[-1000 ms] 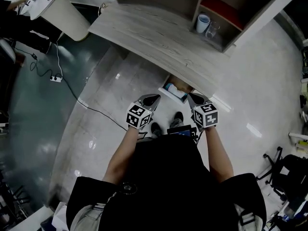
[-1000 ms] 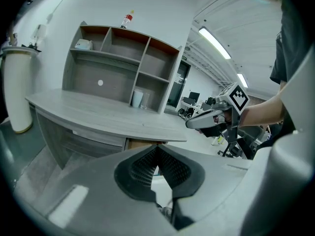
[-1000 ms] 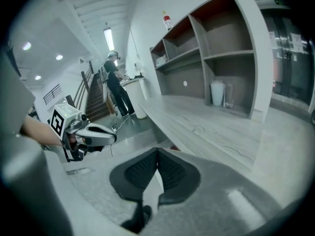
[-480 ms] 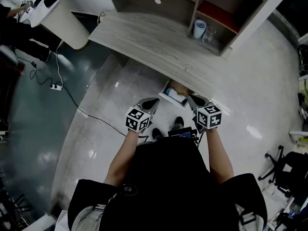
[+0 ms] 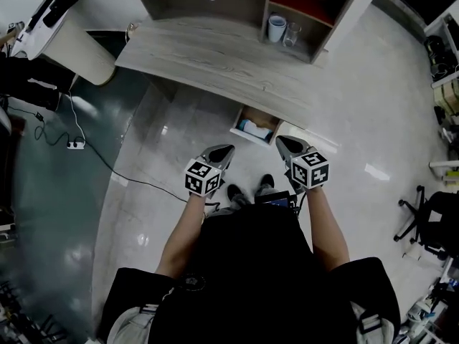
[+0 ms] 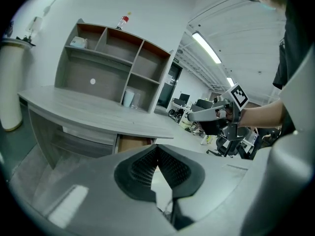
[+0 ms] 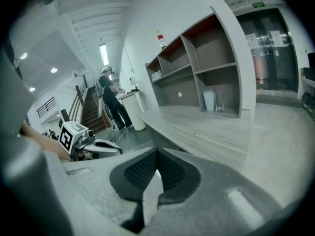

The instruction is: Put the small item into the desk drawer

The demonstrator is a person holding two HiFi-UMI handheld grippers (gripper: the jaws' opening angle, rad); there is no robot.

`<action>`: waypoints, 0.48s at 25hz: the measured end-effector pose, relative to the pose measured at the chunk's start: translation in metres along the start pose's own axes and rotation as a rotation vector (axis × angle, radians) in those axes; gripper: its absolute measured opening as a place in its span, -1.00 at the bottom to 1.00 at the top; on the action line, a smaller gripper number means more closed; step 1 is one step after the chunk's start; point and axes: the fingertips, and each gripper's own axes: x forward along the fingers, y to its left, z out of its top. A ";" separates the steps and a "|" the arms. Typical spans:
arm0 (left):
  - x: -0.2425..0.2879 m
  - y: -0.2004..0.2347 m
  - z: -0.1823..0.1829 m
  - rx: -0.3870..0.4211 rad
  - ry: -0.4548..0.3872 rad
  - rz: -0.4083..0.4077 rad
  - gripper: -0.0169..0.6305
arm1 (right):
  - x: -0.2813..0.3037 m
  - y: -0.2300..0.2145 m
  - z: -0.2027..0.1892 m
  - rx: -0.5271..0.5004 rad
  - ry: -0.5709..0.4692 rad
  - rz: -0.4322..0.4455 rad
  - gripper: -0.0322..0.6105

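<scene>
Both sets of jaws are shut with nothing between them: left gripper (image 5: 225,151) and right gripper (image 5: 284,145) are held side by side above the floor. The small item (image 5: 254,128) (blue-white, can't tell what) lies inside the open desk drawer (image 5: 239,134), long axis along the drawer front. The drawer sits just ahead between the two tips, under the desk (image 5: 215,56) edge, neither hand clearly nearer. Probably what's left is pushing it shut.

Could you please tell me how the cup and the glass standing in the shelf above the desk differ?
The cup is opaque and pale, while the glass is clear and see-through. The cup looks wider and the glass slimmer. Both stand upright, side by side in the same shelf compartment.
</scene>
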 end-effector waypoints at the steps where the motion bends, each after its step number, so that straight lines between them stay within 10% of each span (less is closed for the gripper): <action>1: 0.000 -0.003 -0.001 -0.001 0.001 -0.004 -0.94 | -0.003 0.000 -0.003 0.000 0.003 -0.006 -0.89; 12: 0.009 -0.040 -0.008 0.009 0.001 0.005 -0.94 | -0.040 -0.010 -0.018 -0.010 -0.026 0.001 -0.89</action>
